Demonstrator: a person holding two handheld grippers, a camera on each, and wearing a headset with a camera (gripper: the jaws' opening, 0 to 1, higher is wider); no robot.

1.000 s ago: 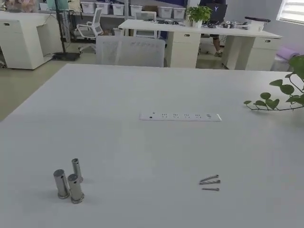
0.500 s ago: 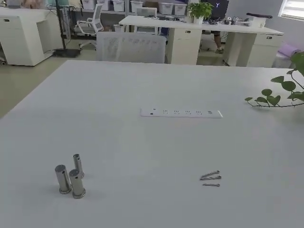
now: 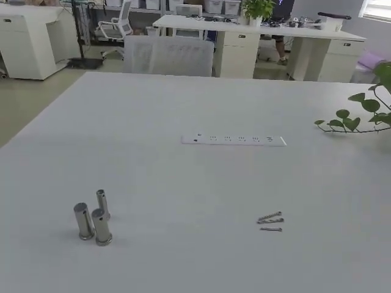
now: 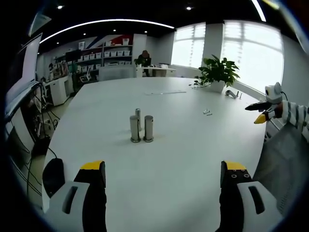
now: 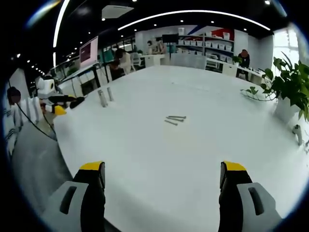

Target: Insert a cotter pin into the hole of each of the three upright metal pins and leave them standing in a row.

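- Spreading wide, the left gripper [image 4: 164, 166] has its yellow-tipped fingers [image 4: 92, 168] far apart, holding and touching nothing. It hangs level at the near edge of the table [image 4: 169, 159] and points at the metal pins [image 4: 140, 126].
- The right gripper [image 5: 161, 166] is just as wide apart and holds nothing. Its fingers [image 5: 233, 168] are at the table edge, pointing toward the cotter pins [image 5: 175, 119].
- In the head view, the three metal pins stand upright in a tight cluster on the near left of the table.
- The three cotter pins lie flat and close together, well apart to the right of the metal pins.
- A power strip [image 3: 233, 140] lies farther back, mid-table.
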